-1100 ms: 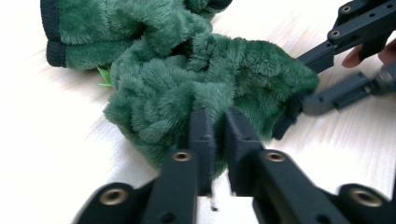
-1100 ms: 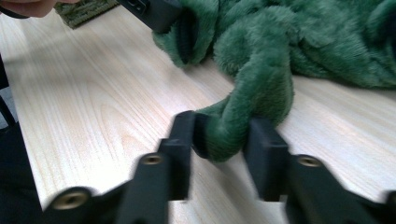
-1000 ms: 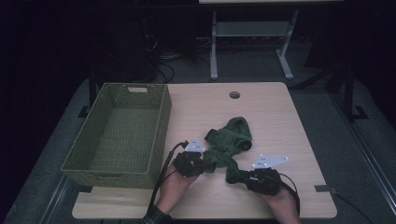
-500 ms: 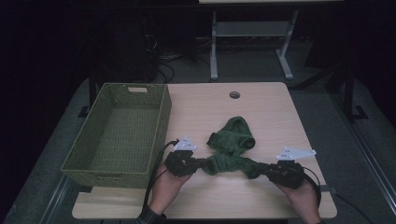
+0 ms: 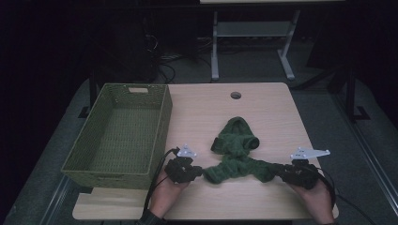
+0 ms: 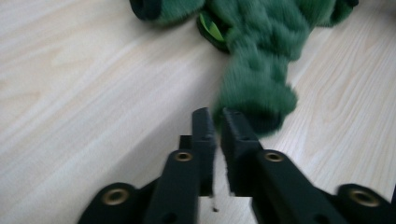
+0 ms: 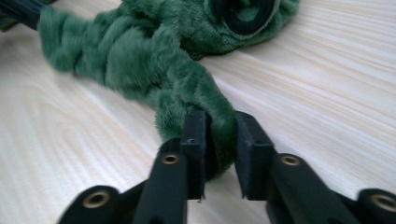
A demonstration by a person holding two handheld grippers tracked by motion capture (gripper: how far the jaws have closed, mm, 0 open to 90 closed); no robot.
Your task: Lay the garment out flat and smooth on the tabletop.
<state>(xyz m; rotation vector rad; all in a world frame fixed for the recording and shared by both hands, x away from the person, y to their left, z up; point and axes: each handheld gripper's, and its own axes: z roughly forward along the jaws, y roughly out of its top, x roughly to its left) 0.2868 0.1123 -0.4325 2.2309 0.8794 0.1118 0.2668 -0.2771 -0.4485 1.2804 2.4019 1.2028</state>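
A green fleece garment point(image 5: 237, 150) lies on the wooden table point(image 5: 267, 108), its lower part twisted into a rope stretched sideways. My left gripper point(image 5: 200, 172) lies at the rope's left end. In the left gripper view its jaws have just been opening, and the gripper point(image 6: 217, 116) shows a narrow gap with no fabric in it; the garment point(image 6: 261, 70) starts just beyond the tips. My right gripper point(image 5: 279, 171) holds the rope's right end. Its jaws have also just been opening, but the gripper point(image 7: 219, 119) still has the garment point(image 7: 154, 60) pinched between its pads.
A green woven basket point(image 5: 162, 122) stands on the table's left side, close to my left hand. A round cable hole point(image 5: 235, 95) sits near the far edge. Bare wood lies right of the garment and along the front edge. Dark floor and a metal stand are beyond the table.
My right gripper has moved right along the front edge, pulling the garment's twisted end out into a long strand. The left hand has barely shifted, and its jaws have parted off the fabric.
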